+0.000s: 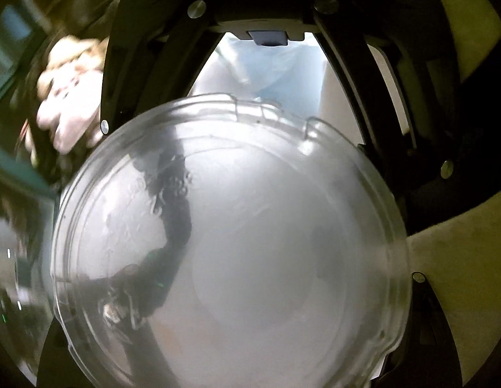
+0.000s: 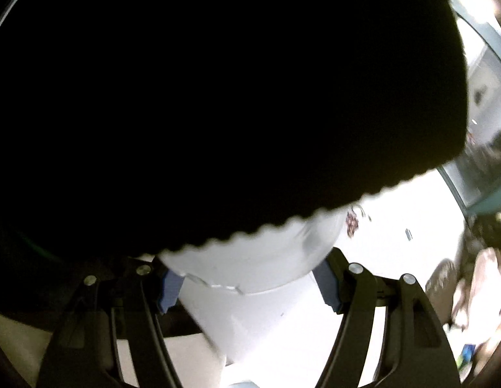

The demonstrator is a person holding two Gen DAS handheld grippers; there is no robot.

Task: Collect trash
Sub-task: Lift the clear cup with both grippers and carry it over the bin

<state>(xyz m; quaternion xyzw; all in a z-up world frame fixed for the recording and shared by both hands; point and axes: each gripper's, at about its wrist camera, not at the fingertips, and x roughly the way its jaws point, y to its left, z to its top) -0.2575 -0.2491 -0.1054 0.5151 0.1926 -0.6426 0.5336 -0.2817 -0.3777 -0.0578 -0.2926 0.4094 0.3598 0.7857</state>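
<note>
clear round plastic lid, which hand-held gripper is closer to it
Left. The clear round plastic lid sits right between the left hand-held gripper's fingers, filling its view. The right hand-held gripper faces a black scalloped-edged object; the lid can't be made out there.

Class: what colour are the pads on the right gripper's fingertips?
Blue pads, seen best in the right wrist view.

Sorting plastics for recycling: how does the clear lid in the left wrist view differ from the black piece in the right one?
The clear lid is see-through; the black piece is opaque and featureless. The clear lid's rim is smooth with concentric rings; the black piece's edge is scalloped. Both fill most of their views.
</note>
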